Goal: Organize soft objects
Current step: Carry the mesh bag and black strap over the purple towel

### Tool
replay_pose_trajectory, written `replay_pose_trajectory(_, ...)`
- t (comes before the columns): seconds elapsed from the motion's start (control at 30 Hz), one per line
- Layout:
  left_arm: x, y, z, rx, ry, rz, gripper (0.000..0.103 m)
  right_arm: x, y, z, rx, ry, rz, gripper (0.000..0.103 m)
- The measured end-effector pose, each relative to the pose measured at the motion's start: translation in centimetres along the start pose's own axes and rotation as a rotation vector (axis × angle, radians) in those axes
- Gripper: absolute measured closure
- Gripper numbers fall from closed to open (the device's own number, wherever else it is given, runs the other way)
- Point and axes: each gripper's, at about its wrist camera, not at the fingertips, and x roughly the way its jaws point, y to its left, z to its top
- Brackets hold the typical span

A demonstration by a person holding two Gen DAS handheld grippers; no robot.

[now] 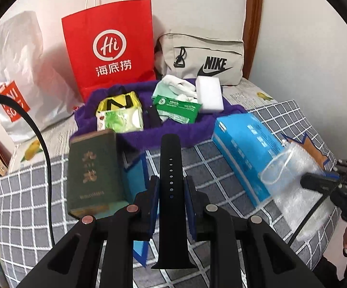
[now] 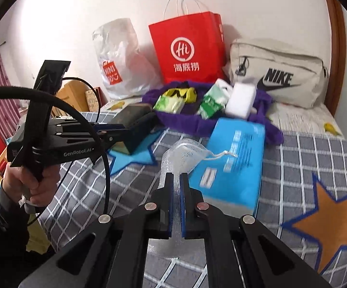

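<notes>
Gathering the soft things onto the purple towel (image 1: 173, 134) looks like the plan, judging by what already lies there: a yellow pouch (image 1: 118, 102), a green tissue pack (image 1: 121, 120), a second green-and-white tissue pack (image 1: 177, 106) and a white sponge block (image 1: 209, 93), all bunched in the upper middle of both views, in front of the red paper bag (image 1: 108, 45) and the beige Nike bag (image 1: 204, 57).

Both grippers carry 1 item each, and both appear to be held above the checked blanket (image 1: 209, 153) rather than resting on it.

The left gripper (image 1: 171, 192) has its jaws drawn in tight on a black watch strap (image 1: 170, 158), which stands along the fingers at lower centre of the left view, its holes facing the camera.

The right gripper (image 2: 177, 192) is pinched almost fully together on a thin white mesh drawstring pouch (image 2: 185, 153); the netting passes between the blue pads and bulges ahead of them, over the blue tissue box (image 2: 233, 165).

A dark green book (image 1: 93, 172) stands left of the strap. It is hard, so it probably stays off the towel.
</notes>
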Motion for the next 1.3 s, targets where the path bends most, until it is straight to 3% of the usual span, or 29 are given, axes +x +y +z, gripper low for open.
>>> replay_pose_trajectory(0.37, 0.7, 3.8, 4.8, -0.061, -0.027, 0.012, 0.083, 1.8, -1.3, 6.2, -0.001, -0.066, 0.001, 0.098)
replay_pose_trajectory(0.83, 4.2, 8.9, 12.4, -0.197, -0.075, 0.014, 0.083, 9.3, -4.3, 17.1, 0.021, -0.078, -0.015, 0.098)
replay_pose_trajectory(1.07, 7.1, 9.9, 15.5, -0.232, -0.072, 0.021, 0.083, 13.4, -5.9, 20.0, 0.047, -0.053, -0.011, 0.098)
replay_pose_trajectory(1.3, 10.3, 10.3, 15.6, -0.255, -0.035, -0.013, 0.083, 16.7, -6.5, 20.0, 0.059, -0.026, 0.003, 0.098)
